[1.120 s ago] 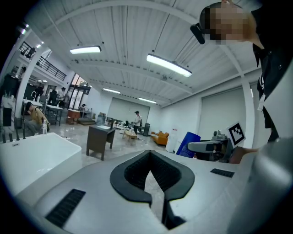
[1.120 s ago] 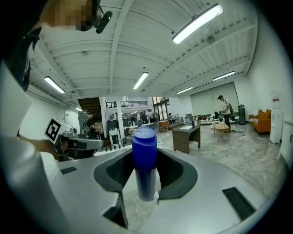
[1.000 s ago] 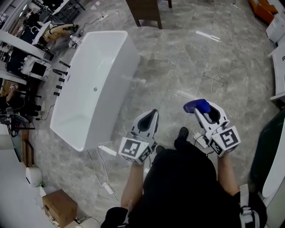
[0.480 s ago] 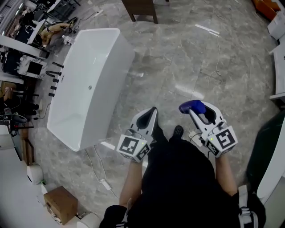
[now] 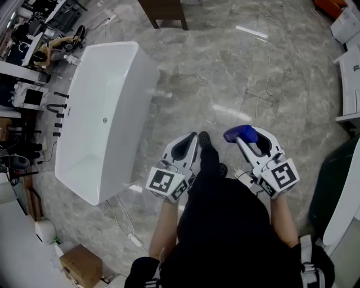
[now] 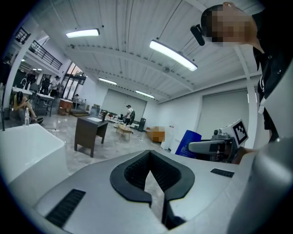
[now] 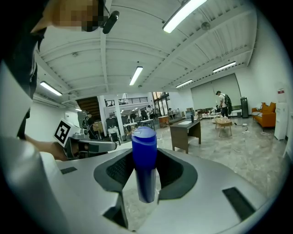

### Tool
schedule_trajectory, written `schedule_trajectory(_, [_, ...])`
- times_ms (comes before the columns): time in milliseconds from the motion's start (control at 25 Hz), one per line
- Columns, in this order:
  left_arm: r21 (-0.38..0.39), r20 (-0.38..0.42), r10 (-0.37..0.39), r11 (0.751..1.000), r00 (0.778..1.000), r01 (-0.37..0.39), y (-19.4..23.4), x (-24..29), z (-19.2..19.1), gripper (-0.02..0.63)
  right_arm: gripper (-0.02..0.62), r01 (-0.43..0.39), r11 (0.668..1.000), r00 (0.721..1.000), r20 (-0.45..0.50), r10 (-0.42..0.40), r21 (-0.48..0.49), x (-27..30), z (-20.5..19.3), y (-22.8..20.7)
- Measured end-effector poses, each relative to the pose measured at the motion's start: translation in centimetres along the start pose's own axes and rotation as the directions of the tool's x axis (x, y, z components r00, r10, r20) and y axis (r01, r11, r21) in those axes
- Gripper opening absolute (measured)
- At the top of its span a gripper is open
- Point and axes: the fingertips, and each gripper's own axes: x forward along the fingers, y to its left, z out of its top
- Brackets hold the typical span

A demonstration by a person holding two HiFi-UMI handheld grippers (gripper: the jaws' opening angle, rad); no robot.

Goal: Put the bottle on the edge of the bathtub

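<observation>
A blue bottle [image 5: 240, 134] [image 7: 144, 160] stands upright between the jaws of my right gripper [image 5: 247, 140], which is shut on it. My left gripper [image 5: 188, 147] is shut with nothing in it, its jaws meeting in the left gripper view [image 6: 151, 183]. The white bathtub [image 5: 121, 135] lies on the floor to the left of both grippers, its near rim about a gripper's length from the left one. In the left gripper view the bathtub's rim [image 6: 27, 141] shows at the left, and the right gripper with the blue bottle [image 6: 187, 142] at the right.
A dark wooden table [image 5: 164, 12] [image 6: 91, 132] stands beyond the tub. Black taps [image 5: 58, 115] and cluttered desks line the tub's far left side. A cardboard box [image 5: 81, 264] sits low left. White cables [image 5: 126, 225] trail on the marble floor. White furniture [image 5: 349, 73] stands at the right.
The person has walked forward: the bathtub has slid left and slightly down in the head view, and a foot now shows between the grippers. Both grippers keep their hold.
</observation>
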Motion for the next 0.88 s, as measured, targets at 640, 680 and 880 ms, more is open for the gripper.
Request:
schedule_trajectory(640, [-0.018, 0.115, 0.06, 0.998, 0.992, -0.058, 13.4, 8.7, 7.7, 0.009, 0.15, -0.157, 0.97, 0.988, -0.021, 0.156, -0.185, 17.2, 9.1, -4.6])
schedule_trajectory(680, [-0.029, 0.118, 0.079, 0.997, 0.99, -0.076, 14.3, 8.6, 7.7, 0.009, 0.15, -0.178, 0.965, 0.984, -0.029, 0.175, -0.191, 18.5, 9.3, -4.5])
schedule_trajectory(880, [-0.087, 0.125, 0.191, 0.98, 0.974, -0.181, 18.8, 7.9, 7.8, 0.011, 0.15, -0.298, 0.931, 0.954, -0.079, 0.288, -0.209, 24.1, 10.4, -3.8])
